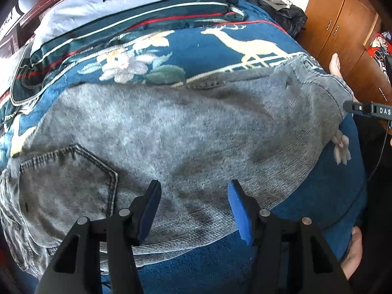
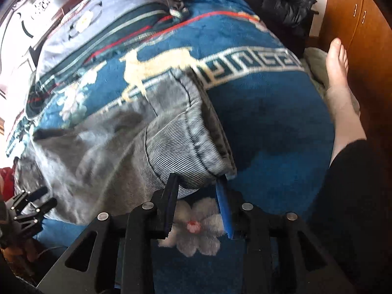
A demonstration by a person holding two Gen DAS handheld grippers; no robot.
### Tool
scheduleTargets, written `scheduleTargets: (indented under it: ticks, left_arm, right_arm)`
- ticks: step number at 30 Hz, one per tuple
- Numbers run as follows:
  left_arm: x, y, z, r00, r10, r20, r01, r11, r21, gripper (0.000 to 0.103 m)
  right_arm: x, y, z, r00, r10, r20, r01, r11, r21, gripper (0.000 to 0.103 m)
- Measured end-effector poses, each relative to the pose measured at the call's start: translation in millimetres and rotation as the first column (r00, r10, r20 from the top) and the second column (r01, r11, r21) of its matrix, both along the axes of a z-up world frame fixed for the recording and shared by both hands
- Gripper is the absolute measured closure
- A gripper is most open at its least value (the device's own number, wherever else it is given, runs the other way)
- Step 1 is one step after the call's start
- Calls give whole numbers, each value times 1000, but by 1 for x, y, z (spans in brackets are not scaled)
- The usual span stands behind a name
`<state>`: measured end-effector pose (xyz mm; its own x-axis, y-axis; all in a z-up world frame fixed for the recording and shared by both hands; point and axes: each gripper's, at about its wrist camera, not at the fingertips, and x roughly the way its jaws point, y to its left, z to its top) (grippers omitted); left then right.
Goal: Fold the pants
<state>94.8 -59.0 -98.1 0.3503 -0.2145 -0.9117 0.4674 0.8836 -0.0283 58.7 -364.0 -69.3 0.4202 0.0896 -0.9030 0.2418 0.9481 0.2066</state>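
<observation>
Grey corduroy pants (image 1: 171, 127) lie across a blue blanket (image 1: 196, 46) on the bed, back pocket (image 1: 66, 178) at the lower left, leg cuffs at the right. My left gripper (image 1: 194, 188) is open and empty just above the near edge of the pants' seat. In the right wrist view the leg cuffs (image 2: 196, 142) lie stacked, and my right gripper (image 2: 197, 183) is open with its jaws either side of the near cuff corner. The right gripper also shows at the right edge of the left wrist view (image 1: 367, 109), and the left gripper at the lower left of the right wrist view (image 2: 36, 201).
A folded quilt and pillow (image 1: 117, 5) lie at the head of the bed. A pile of dark clothes (image 1: 281, 7) sits at the far corner. Wooden cabinets (image 1: 343, 29) stand on the right. A person's bare feet (image 2: 340, 78) are beside the bed's right edge.
</observation>
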Motion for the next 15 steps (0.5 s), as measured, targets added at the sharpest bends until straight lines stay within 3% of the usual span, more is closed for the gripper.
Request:
scheduleTargets:
  ticks: [6,8,15]
  left_arm:
    - [12,1,30,999,-10,51,12,999,-36,44]
    - [20,4,40,997,1,71,3,999,-49,44]
    - [64,9,54,992,37,119,-34,999,-27,44]
  right_arm:
    - [17,-6,32,998,30,60,-29,999,-18,68]
    - [21,-11,42,996,35,85,-31,999,-40,56]
    - [55,-12,43,978,139,155,-136,990,-28,54]
